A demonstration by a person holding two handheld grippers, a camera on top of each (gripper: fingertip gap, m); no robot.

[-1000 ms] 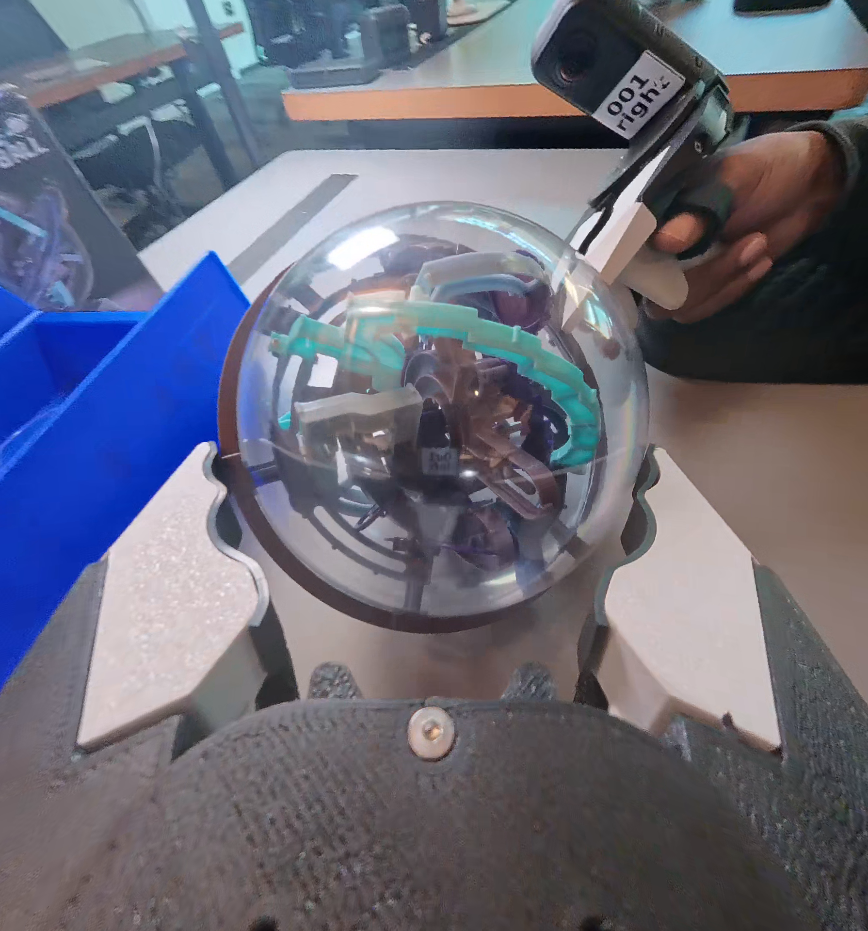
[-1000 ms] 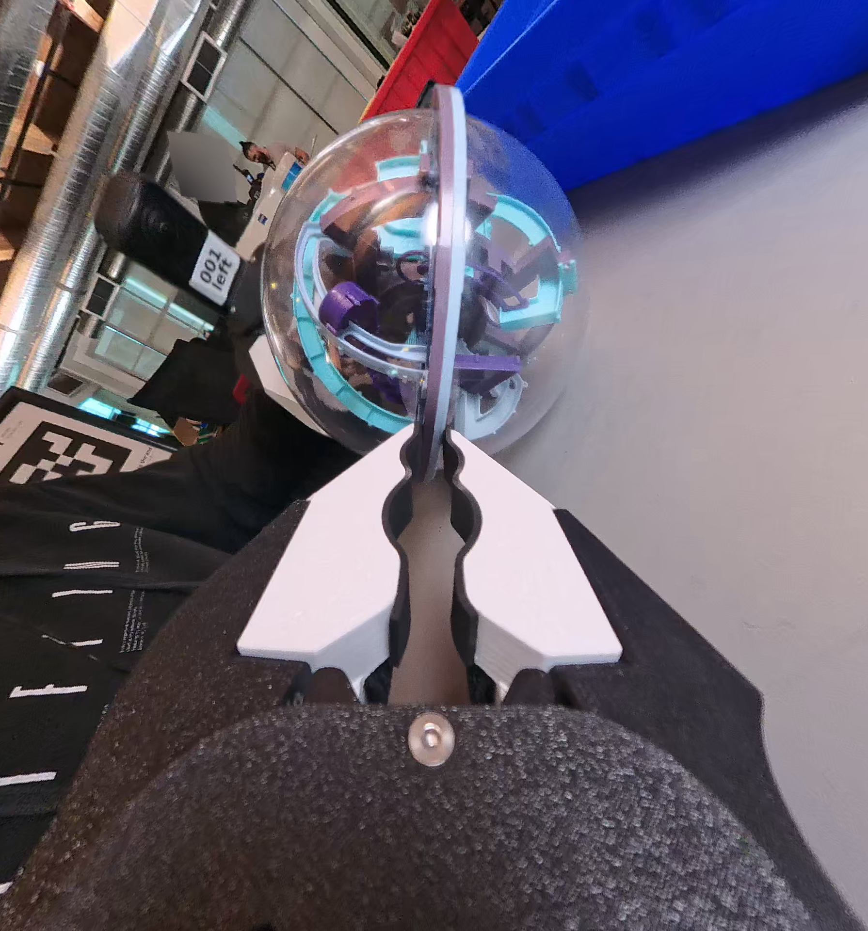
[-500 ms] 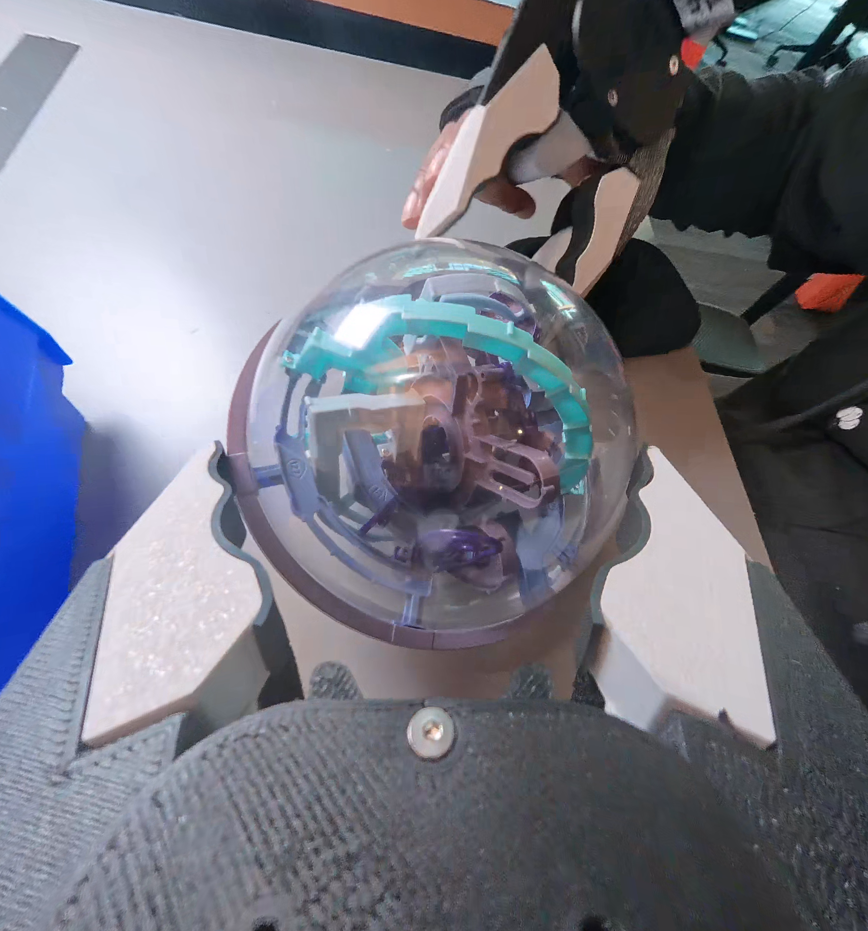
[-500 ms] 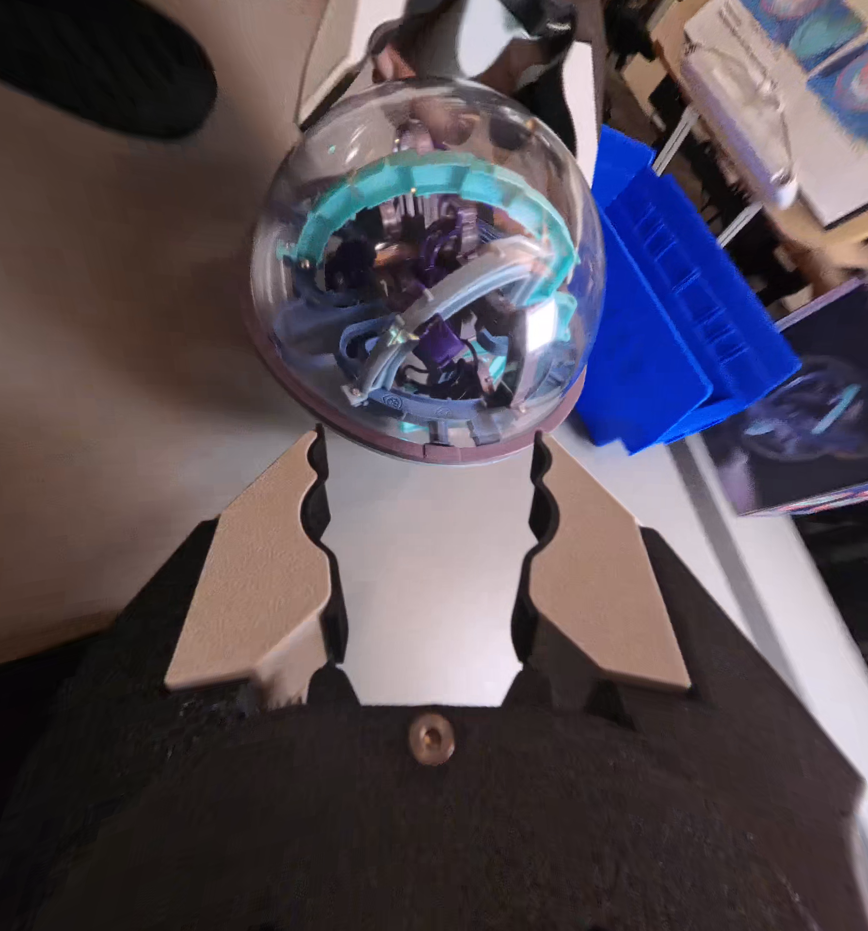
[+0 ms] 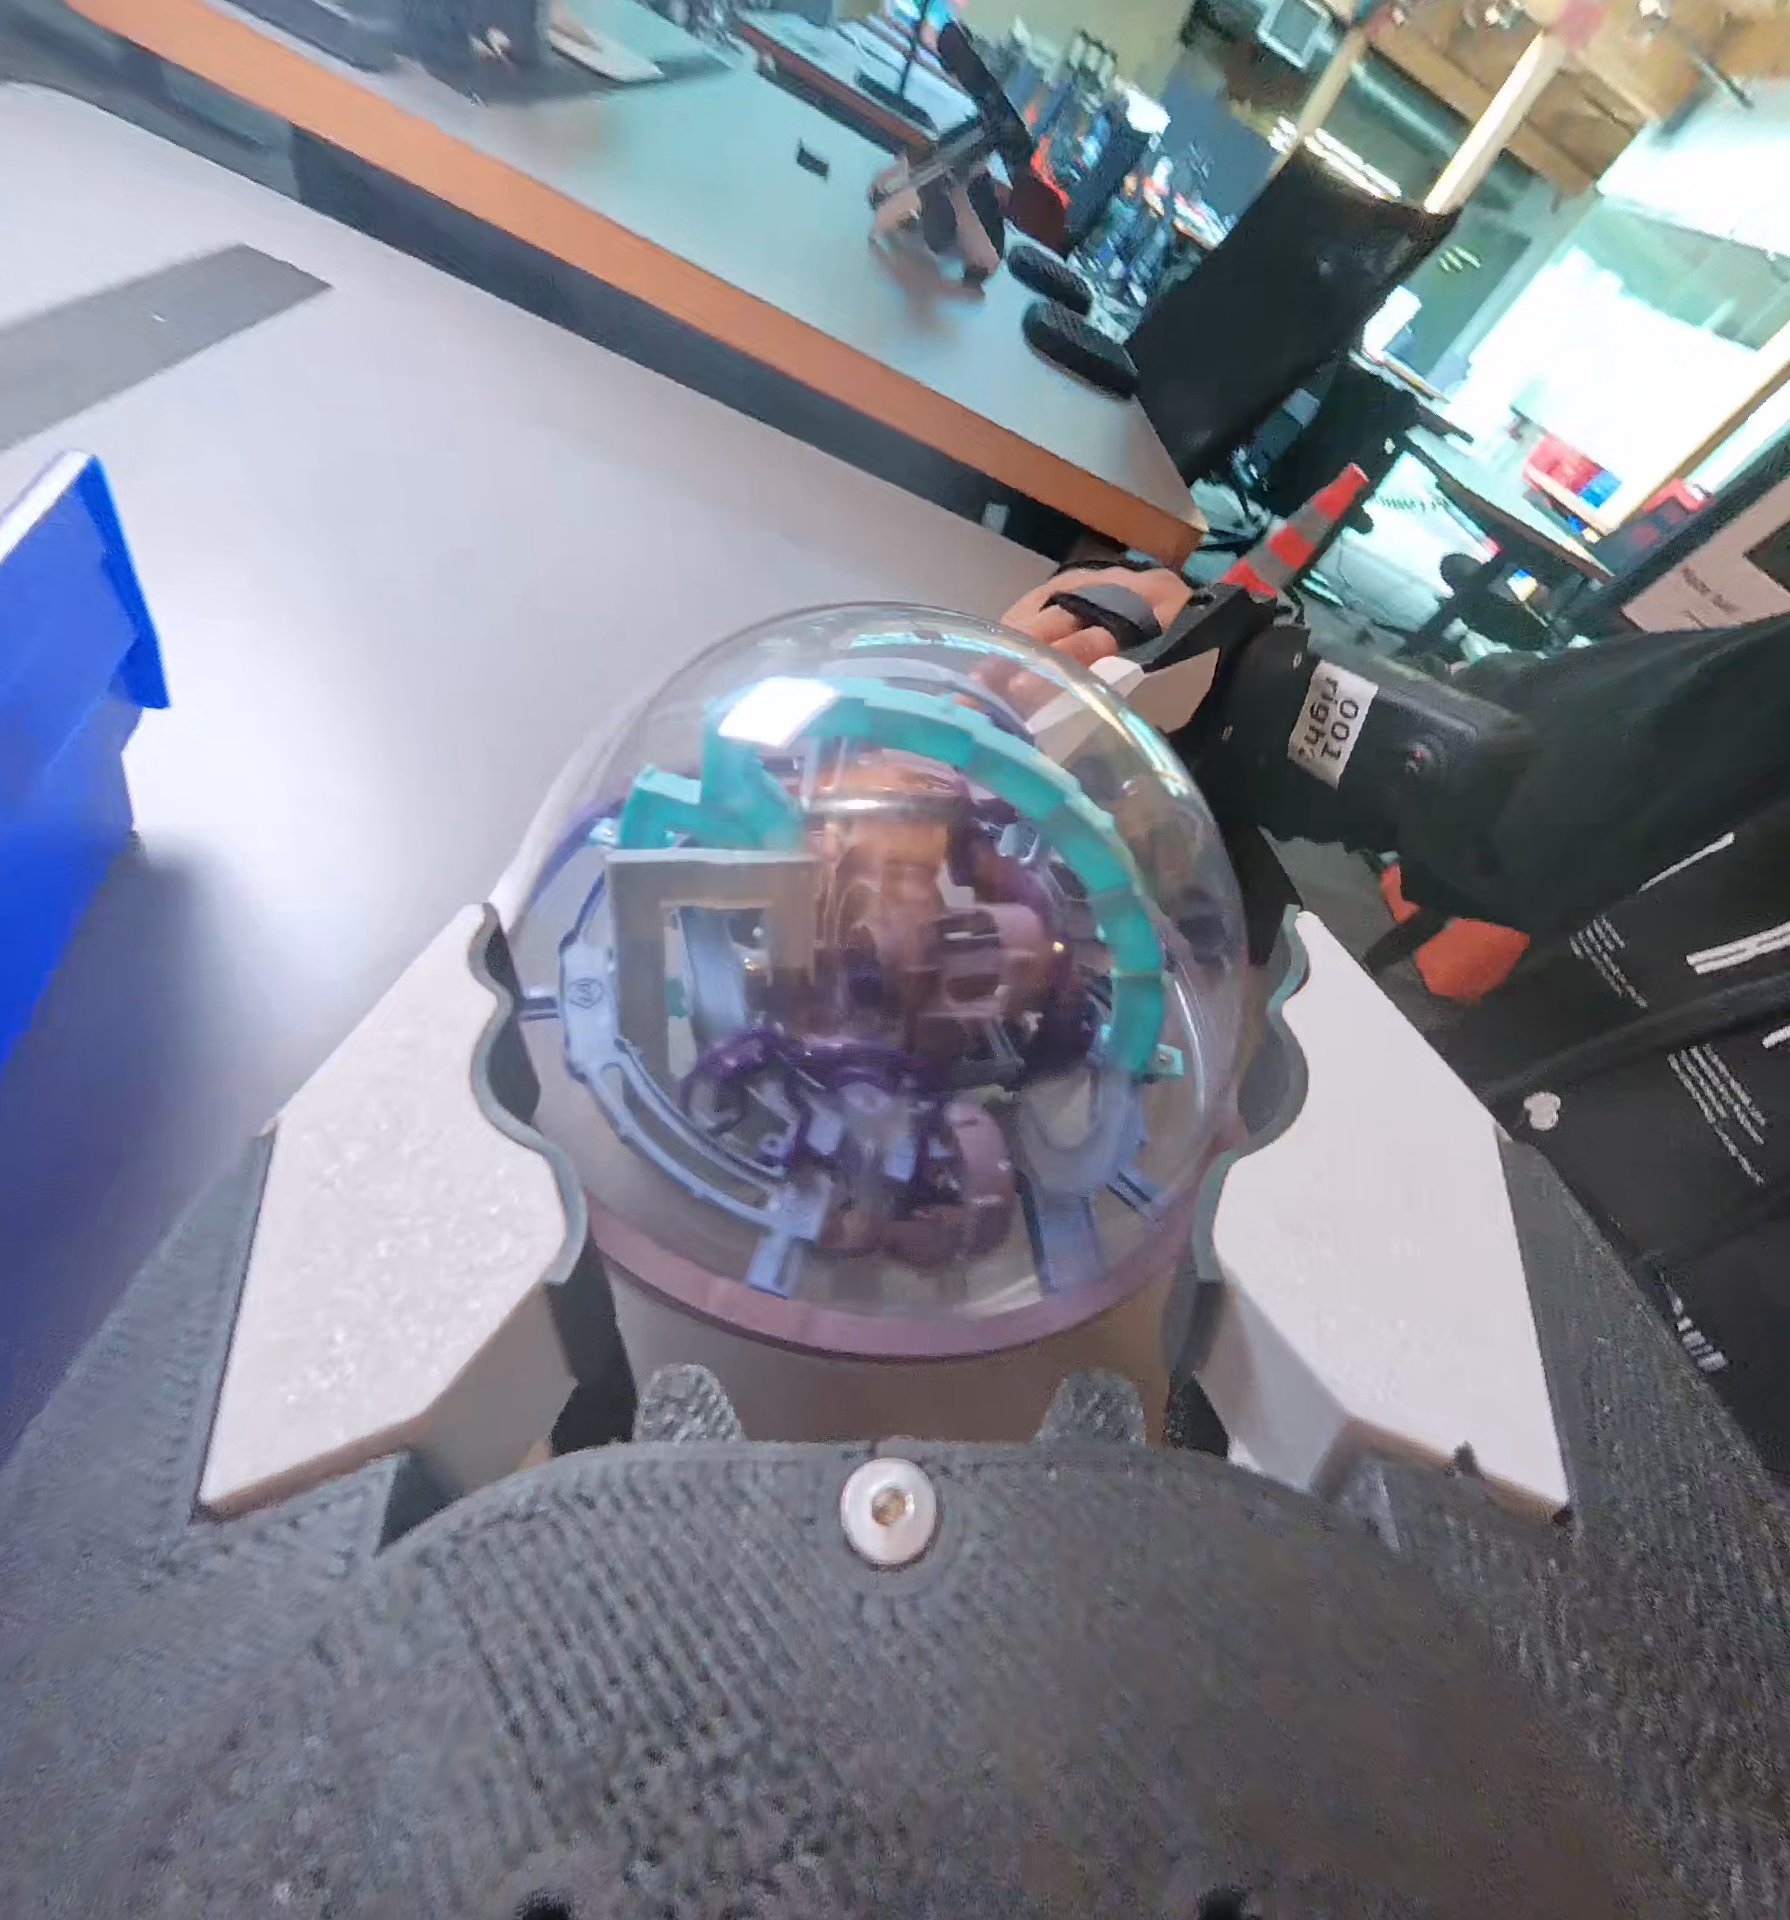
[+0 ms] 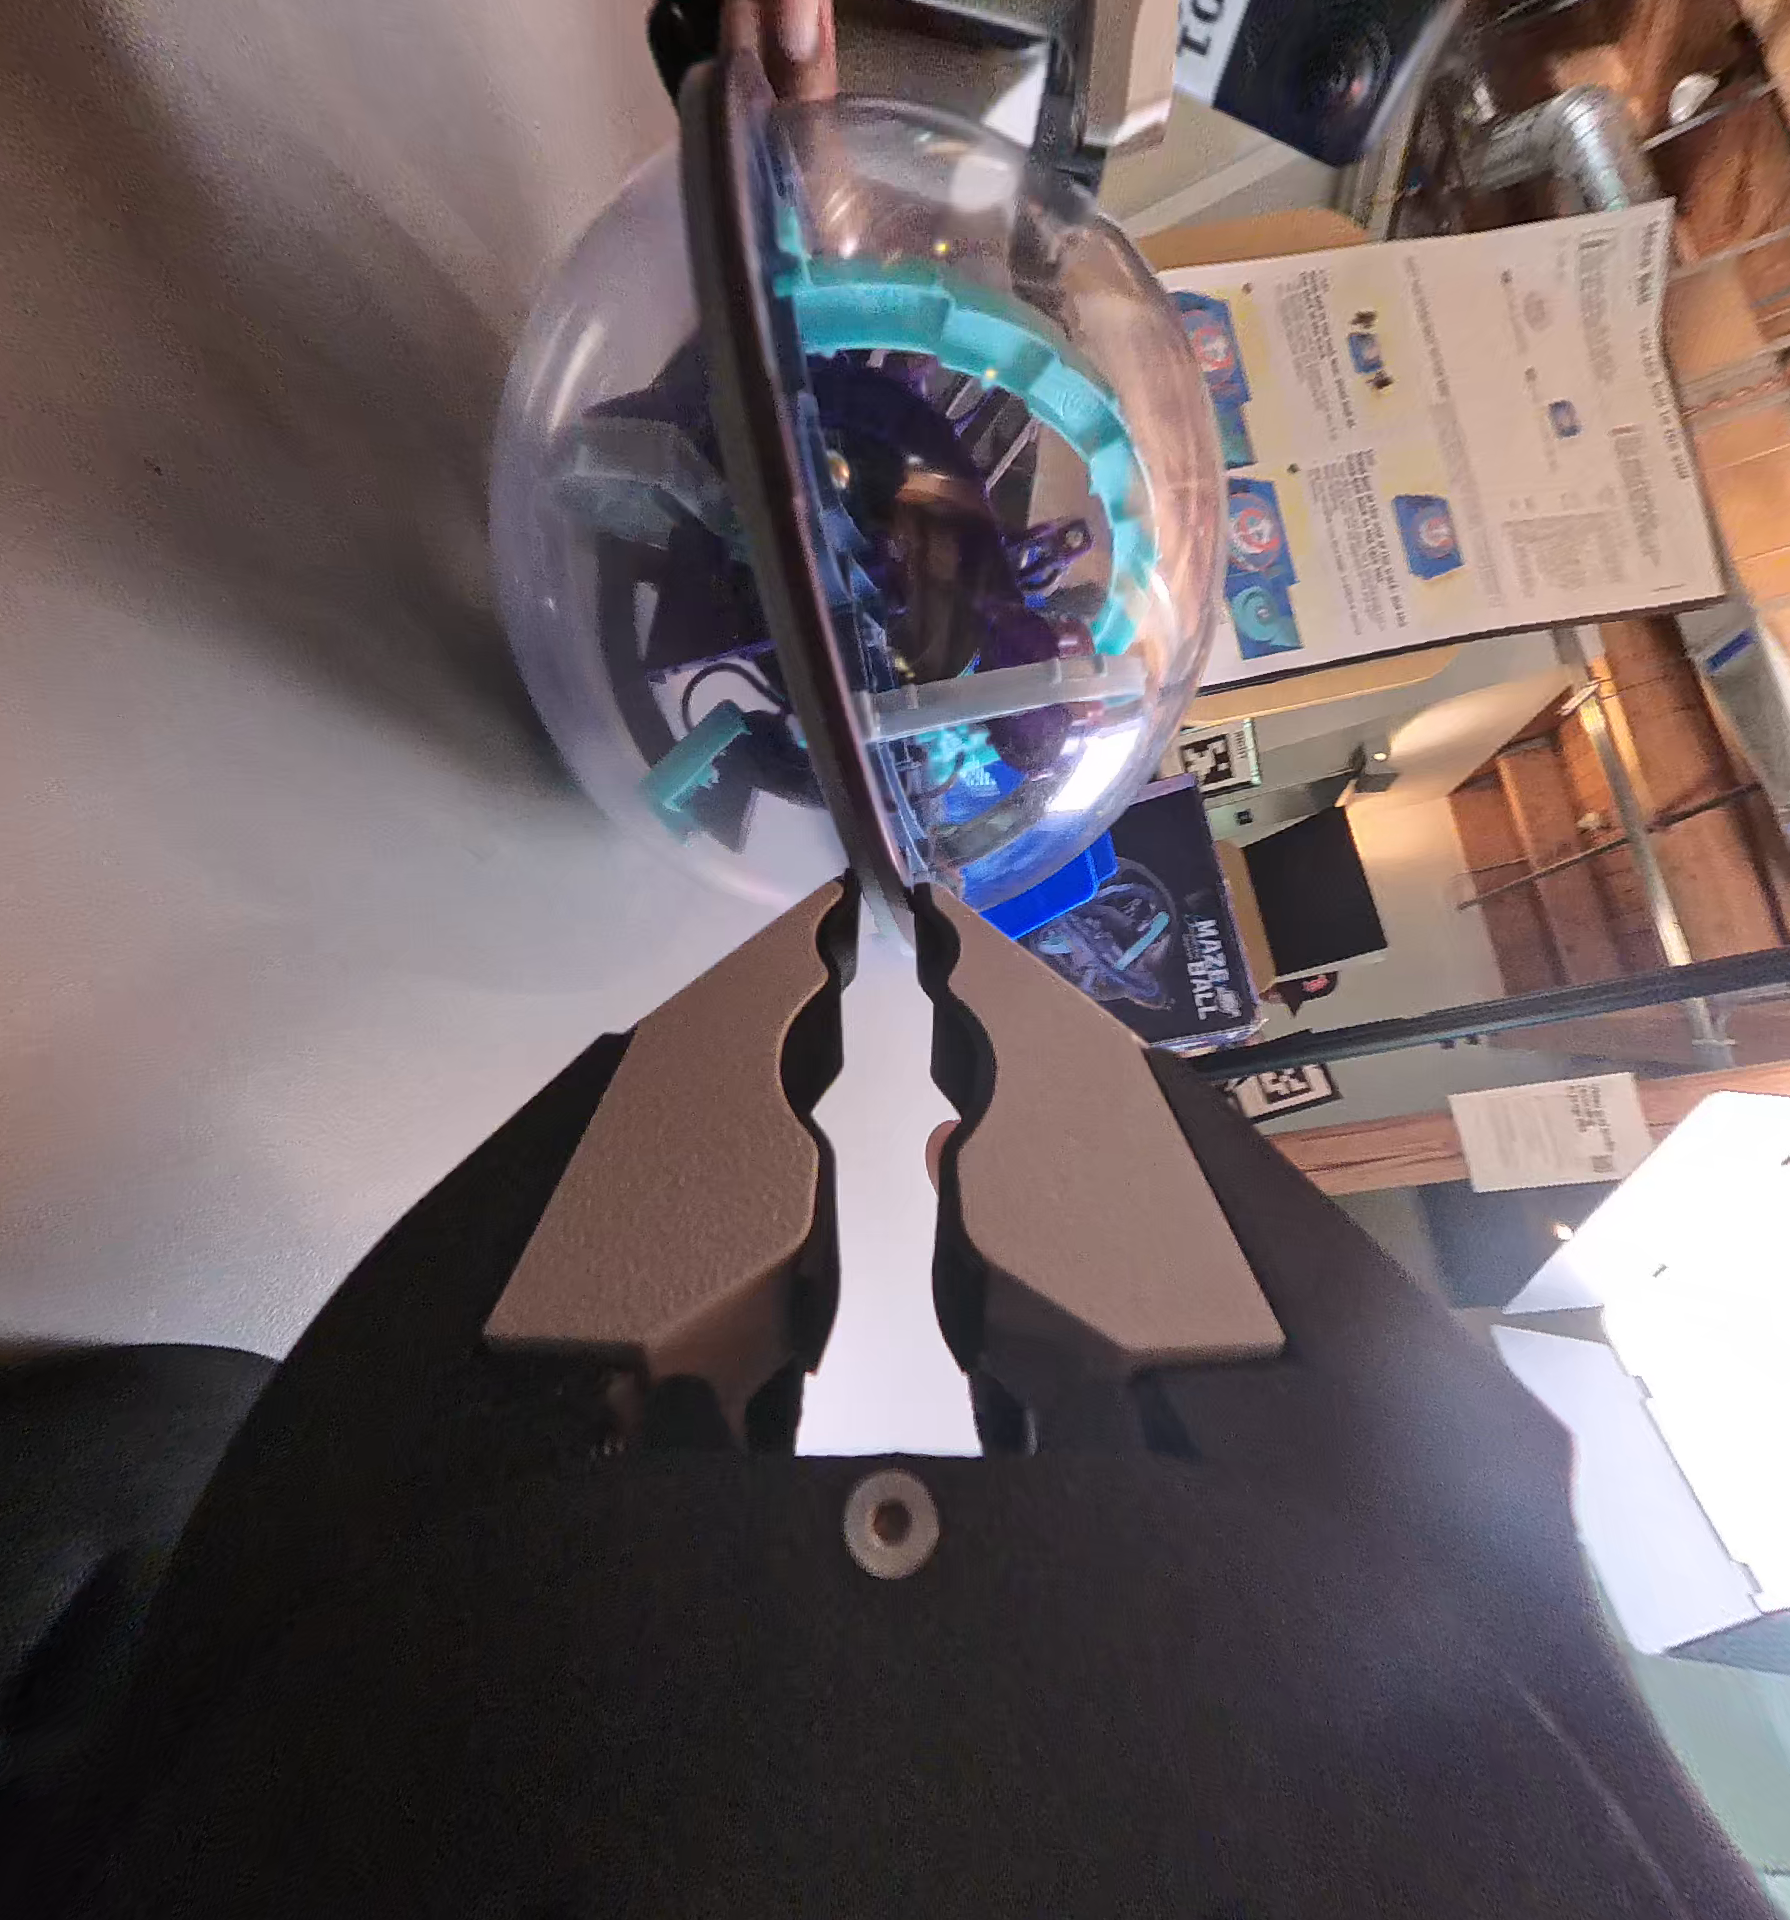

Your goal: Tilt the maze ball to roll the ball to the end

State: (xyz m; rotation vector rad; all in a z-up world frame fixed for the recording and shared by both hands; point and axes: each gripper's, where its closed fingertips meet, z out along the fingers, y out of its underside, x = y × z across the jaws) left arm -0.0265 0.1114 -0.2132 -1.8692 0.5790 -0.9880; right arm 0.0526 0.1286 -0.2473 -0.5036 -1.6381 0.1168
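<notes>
Tongs on both sides hold the maze ball (image 5: 870, 987) up off the grey table (image 5: 434, 499): the left tongs (image 5: 886, 997) are spread wide and clamp the clear sphere across its middle, their white fingers (image 5: 403, 1101) pressed to either side, while the right tongs (image 6: 883, 904) are nearly closed and pinch the thin dark rim that rings the sphere. Inside the globe are a teal track, purple loops and a grey frame. A small metallic bead shows near the rim in the right wrist view and may be the rolling ball, though glare and blur leave that unsure, so it cannot be told how far along the track it has travelled; as a judgement, the tilting is under way and the run to the end is not shown finished. Beyond the sphere, a blue bin (image 5: 29, 748) sits at the table's left edge, and the product box (image 6: 1171, 966) stands behind. A second ago the right tongs already pinched the rim; half a second ago they stood open beside the globe, off the rim, and now they grip it again at a new angle. The left tongs have narrowed a little, and the sphere has turned so its rim lies lower and nearer the left wrist camera.
</notes>
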